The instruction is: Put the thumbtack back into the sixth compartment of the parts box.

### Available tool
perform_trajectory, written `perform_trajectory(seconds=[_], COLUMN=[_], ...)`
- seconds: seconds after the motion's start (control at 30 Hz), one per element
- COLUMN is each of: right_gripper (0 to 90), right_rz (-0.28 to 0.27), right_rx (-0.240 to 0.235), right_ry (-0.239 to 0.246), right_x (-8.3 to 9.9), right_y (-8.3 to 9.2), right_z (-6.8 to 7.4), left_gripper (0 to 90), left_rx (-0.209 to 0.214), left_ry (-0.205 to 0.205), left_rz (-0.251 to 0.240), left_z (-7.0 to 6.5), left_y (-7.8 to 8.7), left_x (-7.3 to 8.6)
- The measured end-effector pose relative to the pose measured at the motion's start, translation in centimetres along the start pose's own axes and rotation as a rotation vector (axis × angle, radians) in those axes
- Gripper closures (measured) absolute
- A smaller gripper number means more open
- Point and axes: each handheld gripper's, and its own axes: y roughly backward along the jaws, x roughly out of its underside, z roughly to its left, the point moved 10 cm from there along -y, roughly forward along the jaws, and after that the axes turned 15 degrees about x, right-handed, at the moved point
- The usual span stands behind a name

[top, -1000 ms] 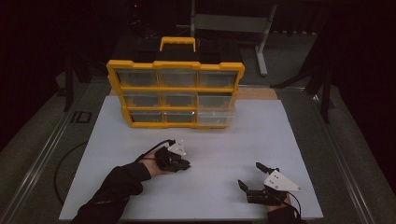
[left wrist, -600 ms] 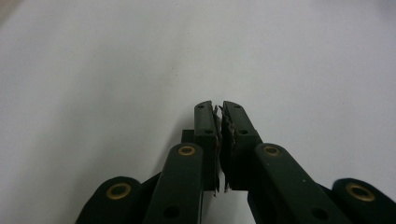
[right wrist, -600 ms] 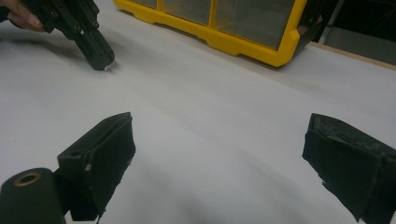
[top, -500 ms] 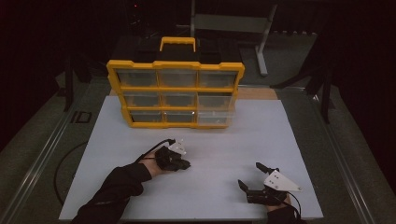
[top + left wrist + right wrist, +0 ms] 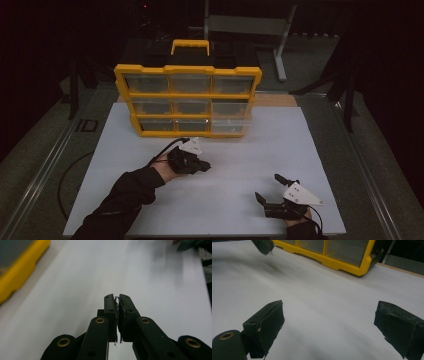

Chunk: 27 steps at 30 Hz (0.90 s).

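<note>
Yellow drawer organizer point(image 5: 187, 100) stands upright at upper centre of the high view, on the white board point(image 5: 240, 165). Just below it, mid-frame, the left gripper point(image 5: 202, 164) hovers, jaws clenched on nothing. Lower right, the right gripper point(image 5: 272, 189) gapes wide, empty.

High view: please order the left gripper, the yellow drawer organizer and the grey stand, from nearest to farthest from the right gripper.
1. Left gripper: up-left of the right gripper, over the white board.
2. Yellow drawer organizer: at the board's far edge.
3. Grey stand: behind the organizer, at the top.
</note>
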Motion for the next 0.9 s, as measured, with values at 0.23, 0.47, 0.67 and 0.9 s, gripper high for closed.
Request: perform_trajectory(seconds=[0.23,0.47,0.67,0.9], right_gripper=[8.8,8.8,8.8,8.8], right_rz=[0.000,0.001,0.001,-0.003], right_rx=[0.000,-0.002,-0.002,0.001], right_ry=[0.000,-0.002,-0.002,-0.001], right_x=[0.0,0.0,0.0,0.0], right_y=[0.0,0.0,0.0,0.0], right_z=[0.0,0.1,0.1,0.0], left_gripper=[86.7,86.7,86.7,86.6], left_rx=[-0.001,-0.001,0.003,0.001], left_ry=[-0.032,-0.056,-0.070,-0.079], left_rz=[-0.041,-0.079,-0.105,-0.126], left_z=[-0.4,-1.0,-1.1,-1.2], left_y=[1.6,3.4,4.3,5.0], left_x=[-3.2,-6.4,-8.6,-10.4])
